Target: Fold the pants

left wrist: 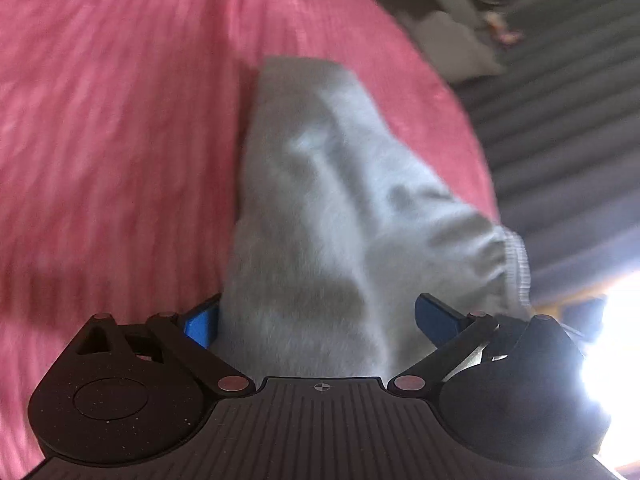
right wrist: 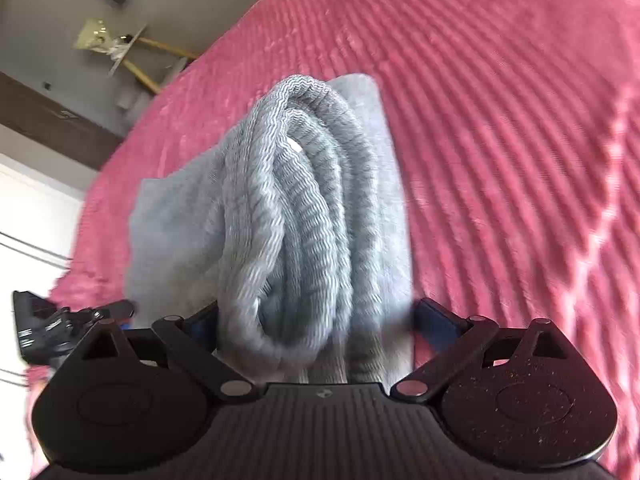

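The pants (left wrist: 328, 216) are light grey, soft fabric, lifted above a pink ribbed bedspread (left wrist: 120, 120). My left gripper (left wrist: 316, 320) is shut on a bunched part of the pants, which fills the gap between its blue fingers (left wrist: 198, 322). In the right wrist view, my right gripper (right wrist: 316, 320) is shut on the ribbed grey waistband (right wrist: 304, 208), folded in several layers. The fabric hides both sets of fingertips. The left gripper's body (right wrist: 60, 328) shows at the left edge of the right wrist view.
The pink bedspread (right wrist: 500, 120) lies under both grippers. Beyond its edge are a dark ribbed surface (left wrist: 560, 128), a pale wall (right wrist: 200, 8) with a switch plate (right wrist: 94, 34), and a bright window glare (left wrist: 616, 340).
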{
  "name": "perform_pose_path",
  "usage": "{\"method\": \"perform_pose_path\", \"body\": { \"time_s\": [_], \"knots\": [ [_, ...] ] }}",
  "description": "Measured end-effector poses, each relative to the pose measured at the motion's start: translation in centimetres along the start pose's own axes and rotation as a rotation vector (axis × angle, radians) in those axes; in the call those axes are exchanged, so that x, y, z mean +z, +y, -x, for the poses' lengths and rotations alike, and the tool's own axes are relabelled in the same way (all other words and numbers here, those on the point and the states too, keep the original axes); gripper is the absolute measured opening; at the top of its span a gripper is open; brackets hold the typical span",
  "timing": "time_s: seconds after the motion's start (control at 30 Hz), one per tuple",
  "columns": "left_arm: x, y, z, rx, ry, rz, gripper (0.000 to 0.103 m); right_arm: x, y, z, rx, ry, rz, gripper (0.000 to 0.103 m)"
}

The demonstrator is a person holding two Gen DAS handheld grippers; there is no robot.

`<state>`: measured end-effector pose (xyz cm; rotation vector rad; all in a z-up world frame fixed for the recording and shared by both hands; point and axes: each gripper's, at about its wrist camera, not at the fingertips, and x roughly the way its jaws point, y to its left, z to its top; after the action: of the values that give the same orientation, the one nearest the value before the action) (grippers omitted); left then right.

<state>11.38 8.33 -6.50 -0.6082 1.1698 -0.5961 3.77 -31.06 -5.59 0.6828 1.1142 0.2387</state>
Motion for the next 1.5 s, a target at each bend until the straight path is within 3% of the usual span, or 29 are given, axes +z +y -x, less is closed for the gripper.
{"method": "perform_pose_path", "body": {
  "time_s": [0.13, 0.2, 0.27, 0.47, 0.6, 0.7, 0.77, 0.83, 0.87, 0.93, 1.03, 1.3, 1.5],
  "knots": [
    [1.1, 1.8, -1.2, -0.149, 0.052, 0.050, 0.102, 1.4, -1.3, -1.4, 0.116, 0.064, 0.004, 0.097],
    [1.4, 1.9, -1.6, -0.237, 0.057, 0.046, 0.102, 1.6, -2.1, -1.8, 0.171, 0.063, -0.017, 0.098],
    [1.4, 1.5, -1.9, -0.278, 0.060, 0.016, 0.103, 1.6, -2.3, -2.2, 0.217, 0.066, -0.005, 0.098],
    [2.3, 0.0, -5.2, -0.244, 0.130, -0.056, 0.103, 1.9, -3.3, -3.2, 0.285, 0.070, 0.028, 0.098],
    [2.4, -0.9, -6.3, -0.229, 0.131, -0.095, 0.103, 1.8, -1.3, -4.0, 0.235, 0.078, 0.162, 0.098],
    [2.2, -1.0, -6.1, -0.209, 0.095, -0.027, 0.103, 1.0, -0.1, -3.9, 0.189, 0.042, 0.215, 0.098],
    [1.4, -1.8, -5.6, -0.148, 0.057, -0.035, 0.096, 0.7, 0.7, -3.7, 0.137, 0.023, 0.166, 0.098],
    [0.6, -3.4, -5.1, -0.017, 0.042, -0.136, 0.062, 0.2, 1.7, -3.2, 0.066, -0.018, 0.114, 0.086],
    [0.4, -3.9, -4.8, 0.035, 0.037, -0.165, 0.059, -0.2, 2.5, -2.9, 0.023, -0.038, 0.137, 0.074],
    [0.2, -3.9, -3.8, 0.014, 0.008, -0.130, 0.044, -1.0, 3.3, -2.1, 0.017, -0.065, 0.154, 0.066],
    [0.2, -5.1, -2.4, -0.029, -0.029, -0.155, 0.036, -1.5, 3.2, -0.7, 0.068, -0.092, 0.074, 0.061],
    [2.9, -10.3, -0.4, -0.055, -0.129, -0.264, 0.034, -0.7, 7.3, 2.5, 0.130, -0.180, 0.127, 0.058],
    [10.0, -12.9, -1.0, -0.035, -0.249, -0.296, 0.034, 5.6, 9.1, 3.3, 0.147, -0.312, 0.153, 0.058]
  ]
}}
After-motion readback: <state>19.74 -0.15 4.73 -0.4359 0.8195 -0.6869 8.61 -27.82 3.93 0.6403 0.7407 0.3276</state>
